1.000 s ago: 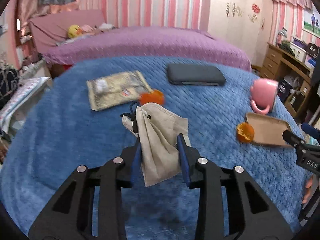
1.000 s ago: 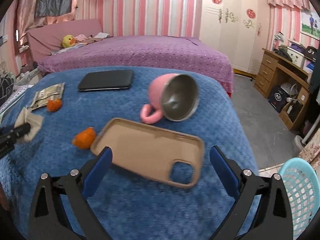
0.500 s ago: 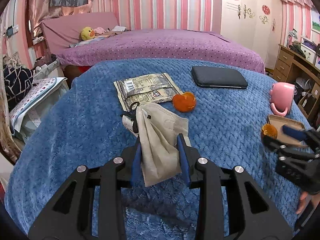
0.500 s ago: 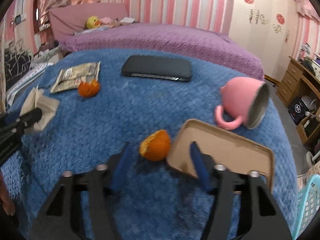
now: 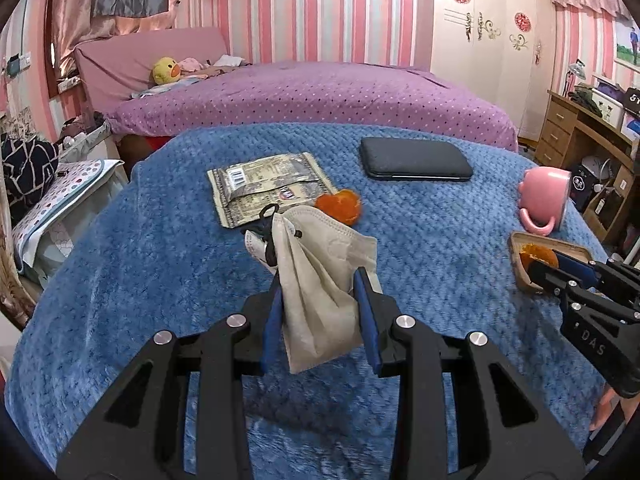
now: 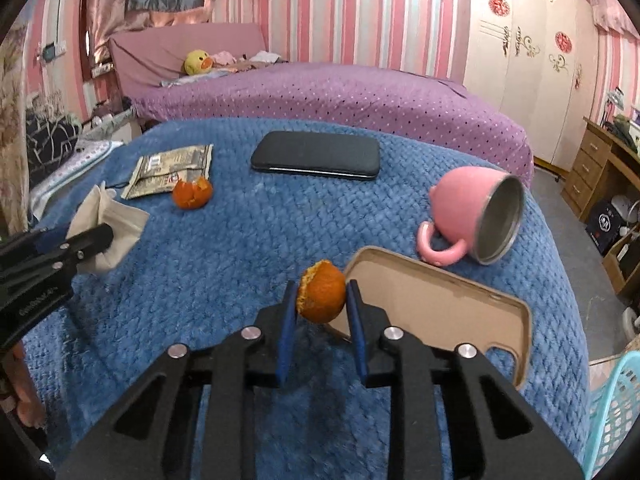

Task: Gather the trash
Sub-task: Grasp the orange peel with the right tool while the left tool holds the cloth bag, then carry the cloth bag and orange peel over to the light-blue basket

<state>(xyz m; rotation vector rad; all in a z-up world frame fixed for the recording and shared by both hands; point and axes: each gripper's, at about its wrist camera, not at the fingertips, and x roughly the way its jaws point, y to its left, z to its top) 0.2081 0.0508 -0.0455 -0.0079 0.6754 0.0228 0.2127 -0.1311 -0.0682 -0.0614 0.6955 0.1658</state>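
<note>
Right claw pinches an orange peel just beside the phone case, lifting it as trash; left claw grips a used mask above the blue surface. Farther off: second peel, wrapper uncollected; basket low right.

L tool clamped on face mask; R tool pinching orange peel, both angled down.
</note>
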